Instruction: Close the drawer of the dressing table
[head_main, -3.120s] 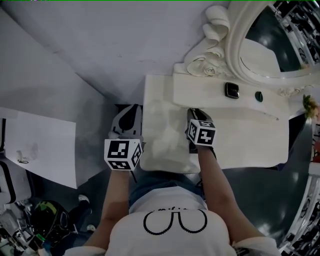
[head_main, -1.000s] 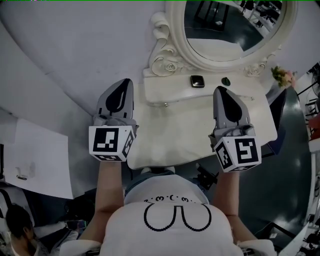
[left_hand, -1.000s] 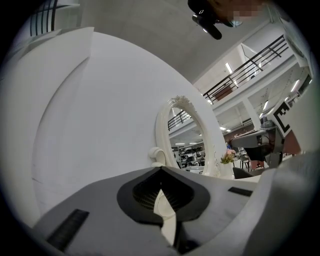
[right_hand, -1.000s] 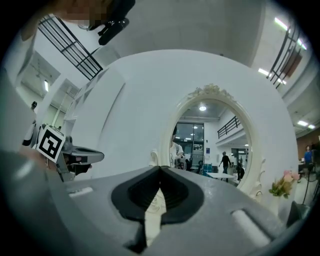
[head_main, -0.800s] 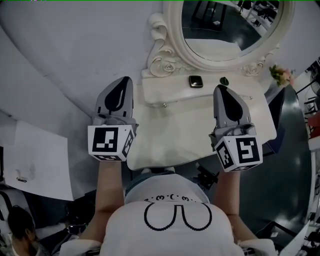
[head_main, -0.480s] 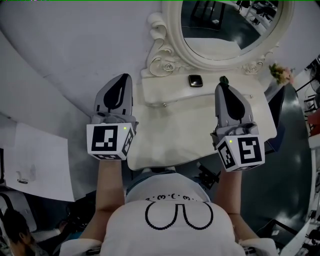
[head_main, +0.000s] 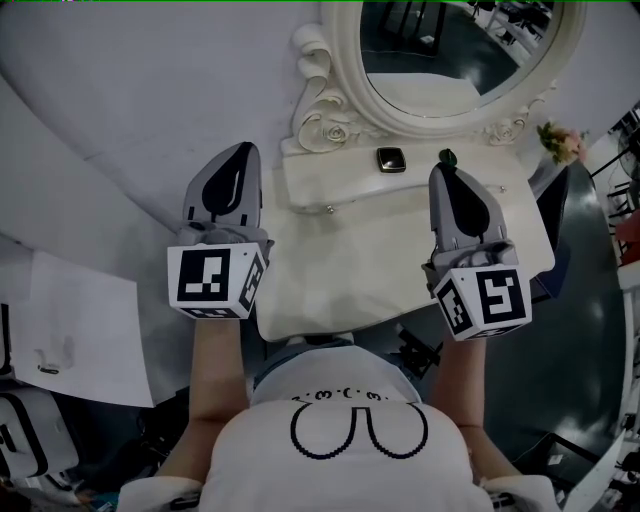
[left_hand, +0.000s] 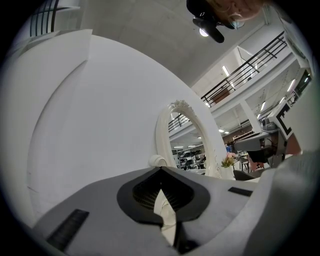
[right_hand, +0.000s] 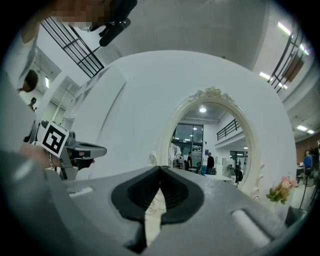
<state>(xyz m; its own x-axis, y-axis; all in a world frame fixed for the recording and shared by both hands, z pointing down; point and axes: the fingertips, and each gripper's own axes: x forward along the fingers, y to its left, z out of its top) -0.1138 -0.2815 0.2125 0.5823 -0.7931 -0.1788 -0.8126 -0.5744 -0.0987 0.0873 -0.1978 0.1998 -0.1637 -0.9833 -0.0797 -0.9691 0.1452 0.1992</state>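
Drawer of the dressing table (head_main: 350, 270) is hidden beneath the cream tabletop in the head view, so its front cannot be made out; the table is set against the white wall, between the two grippers. At far left a white sheet (head_main: 85, 320) is seen lying low beside the table. The left gripper (head_main: 243, 150) is held just beside the table's left edge and pointed toward the wall; its jaws are pressed together with nothing between them, as read in the left gripper view. Its marker cube (head_main: 215, 283) is seen in front of the table's front left corner. On the face of the raised back shelf (head_main: 310, 185) a small knob (head_main: 330, 209) is noted. On the shelf top a dark square object (head_main: 390, 159) and a small dark round object (head_main: 447, 157) are set near each other. Behind them the oval mirror (head_main: 460, 50) is enclosed in a carved cream frame (head_main: 345, 60). The right gripper (head_main: 445, 172) is held over the right part of the tabletop, its tip near the round object, jaws likewise closed and empty. Pink flowers (head_main: 560, 142) are recorded at the shelf's far right end.
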